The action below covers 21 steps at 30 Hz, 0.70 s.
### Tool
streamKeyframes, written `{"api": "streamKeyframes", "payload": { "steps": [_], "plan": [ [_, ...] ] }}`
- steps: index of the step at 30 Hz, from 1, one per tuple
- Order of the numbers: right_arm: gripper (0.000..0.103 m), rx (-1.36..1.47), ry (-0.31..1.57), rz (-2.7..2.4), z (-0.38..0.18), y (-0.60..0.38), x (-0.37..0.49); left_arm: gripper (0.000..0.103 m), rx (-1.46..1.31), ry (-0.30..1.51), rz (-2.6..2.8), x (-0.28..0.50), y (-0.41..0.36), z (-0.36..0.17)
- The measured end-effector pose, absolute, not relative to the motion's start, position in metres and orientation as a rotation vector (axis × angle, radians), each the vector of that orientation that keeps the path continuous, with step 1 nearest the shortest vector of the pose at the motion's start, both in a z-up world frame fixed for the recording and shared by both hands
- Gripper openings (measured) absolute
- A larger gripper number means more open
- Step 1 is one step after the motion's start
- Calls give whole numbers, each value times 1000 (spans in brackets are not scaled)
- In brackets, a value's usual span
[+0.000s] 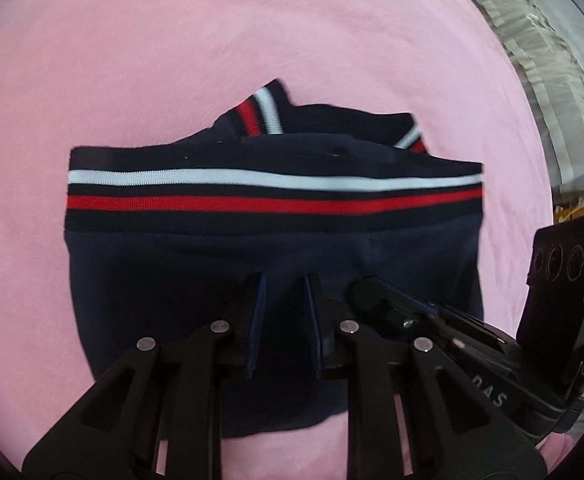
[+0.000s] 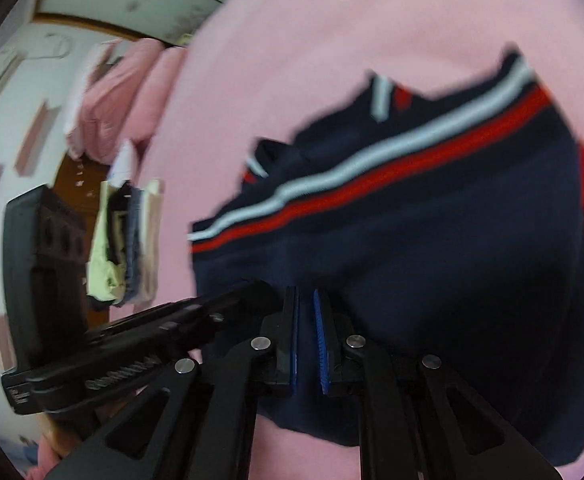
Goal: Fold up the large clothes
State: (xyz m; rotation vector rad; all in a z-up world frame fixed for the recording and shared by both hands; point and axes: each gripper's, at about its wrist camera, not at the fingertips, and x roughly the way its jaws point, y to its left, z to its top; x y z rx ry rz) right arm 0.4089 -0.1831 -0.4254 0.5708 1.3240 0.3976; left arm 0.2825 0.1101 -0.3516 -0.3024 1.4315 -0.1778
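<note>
A navy garment [image 1: 172,280] with white and red stripes lies folded into a compact block on the pink bedsheet [image 1: 172,60]. It also shows in the right wrist view [image 2: 451,240]. My left gripper [image 1: 284,280] hovers over the garment's near half, its jaws a little apart with nothing between them. My right gripper [image 2: 305,294] is just beside it, also slightly open and empty. The right gripper's body shows in the left wrist view [image 1: 451,328], and the left gripper's body in the right wrist view [image 2: 152,340].
The pink sheet [image 2: 331,20] surrounds the garment on all sides. A stack of folded clothes [image 2: 128,248] sits at the bed's left edge, with a pink pillow [image 2: 124,88] behind it. A pale curtain [image 1: 531,60] hangs to the right.
</note>
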Motion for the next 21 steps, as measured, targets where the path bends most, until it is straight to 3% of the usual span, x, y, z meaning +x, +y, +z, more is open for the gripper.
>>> {"api": "streamKeyframes", "payload": {
  "steps": [7, 13, 16, 21],
  "plan": [
    [0, 490, 1210, 201, -434, -220, 417, 10, -354, 1352, -186, 288, 137, -362],
    [0, 527, 1139, -37, -428, -288, 409, 10, -382, 1267, 22, 275, 177, -357],
    [0, 413, 1174, -205, -427, -302, 397, 10, -427, 1247, 51, 269, 194, -350],
    [0, 200, 1070, 40, -396, -250, 367, 10, -365, 1266, -110, 251, 173, -335]
  ]
}}
